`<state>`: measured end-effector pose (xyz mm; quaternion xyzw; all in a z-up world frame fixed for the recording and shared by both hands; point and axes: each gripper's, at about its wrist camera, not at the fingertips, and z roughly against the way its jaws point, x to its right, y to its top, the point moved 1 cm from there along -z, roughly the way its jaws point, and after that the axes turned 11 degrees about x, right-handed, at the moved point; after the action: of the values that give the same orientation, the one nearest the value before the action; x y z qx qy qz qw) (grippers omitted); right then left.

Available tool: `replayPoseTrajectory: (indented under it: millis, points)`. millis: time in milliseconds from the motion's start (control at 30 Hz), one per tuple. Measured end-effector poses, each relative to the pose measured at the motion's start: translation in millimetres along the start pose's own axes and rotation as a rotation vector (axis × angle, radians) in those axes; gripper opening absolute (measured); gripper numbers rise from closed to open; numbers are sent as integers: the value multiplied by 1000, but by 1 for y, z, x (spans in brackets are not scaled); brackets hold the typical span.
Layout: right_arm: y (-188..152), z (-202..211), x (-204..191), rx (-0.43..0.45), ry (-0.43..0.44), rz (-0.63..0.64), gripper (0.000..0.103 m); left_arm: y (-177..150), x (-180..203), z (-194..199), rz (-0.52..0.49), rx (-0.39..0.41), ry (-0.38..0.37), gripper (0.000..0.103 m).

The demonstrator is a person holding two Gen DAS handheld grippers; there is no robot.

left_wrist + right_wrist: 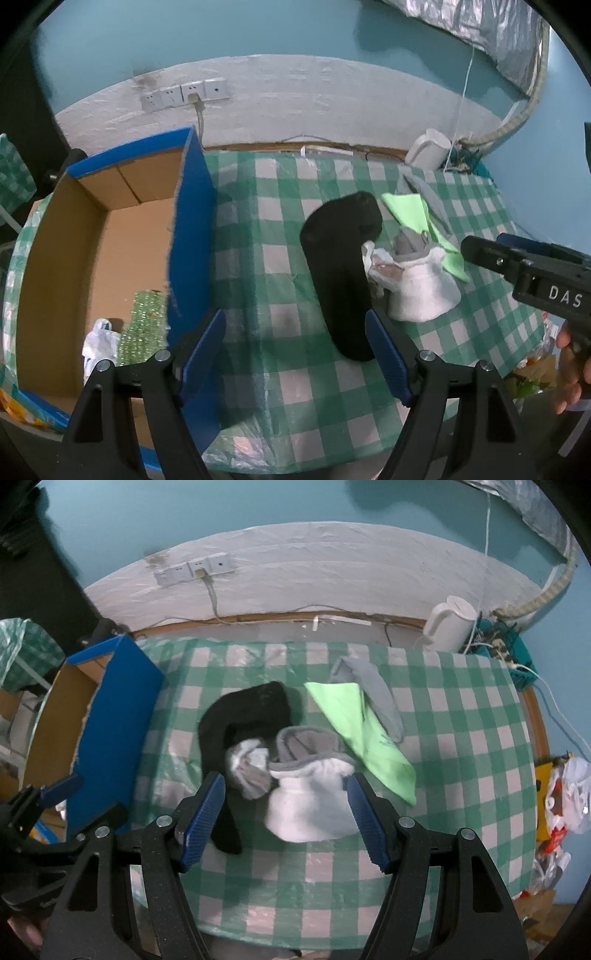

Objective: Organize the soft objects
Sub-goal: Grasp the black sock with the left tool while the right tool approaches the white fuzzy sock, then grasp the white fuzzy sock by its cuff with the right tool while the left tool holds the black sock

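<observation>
Left wrist view, 9 o'clock: open brown corrugated cardboard box with blue outer walls (192, 206), standing on the round table under a glossy green-and-white checked plastic cloth (280, 236). Inside the box, low at 8 o'clock — a crumpled white plastic bag (98, 341) beside a green bumpy beaded sheet (146, 328). The left gripper (295, 354) has its blue ribbed pads spread wide, nothing between them, hovering over the cloth with the toe end of a long black knit sock (338, 273) just inside the right pad. The sock lies flat, curved, cuff toward 12 o'clock.

Right wrist view: the right gripper (286, 818) also gapes, empty, above a soft white fleece sock with grey-lined cuff (308, 801). At its 10 o'clock, touching it, a balled white-and-grey sock (249, 771) rests on the black one. At 1 o'clock — a flat lime-green smooth cloth (354, 725), pointed at both ends, with a limp pale grey sock (378, 696) lying partly over its far edge. A white plastic kettle (448, 624) stands at the table's 1 o'clock rim, by the wall.
</observation>
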<state>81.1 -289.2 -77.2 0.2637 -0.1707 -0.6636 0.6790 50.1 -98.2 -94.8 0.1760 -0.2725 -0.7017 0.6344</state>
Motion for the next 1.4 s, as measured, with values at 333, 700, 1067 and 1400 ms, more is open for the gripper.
replayPoseTrajectory:
  millis: [333,700,1067,1400]
  points:
    - [-9,-26,20,-57,-37,-29,69,-9,23,-37,-9,-82,-25,80]
    - [-15,-42,38,-90,-53,-63,69,-9,38,-70,23,-138,-68,80]
    - [-15,-49,44,-103,-55,-68,69,-18,44,-96,-3,-169,-73,35]
    - [-18,-56,32,-119,-44,-35,69,-15,15,-84,58,-136,-65,5]
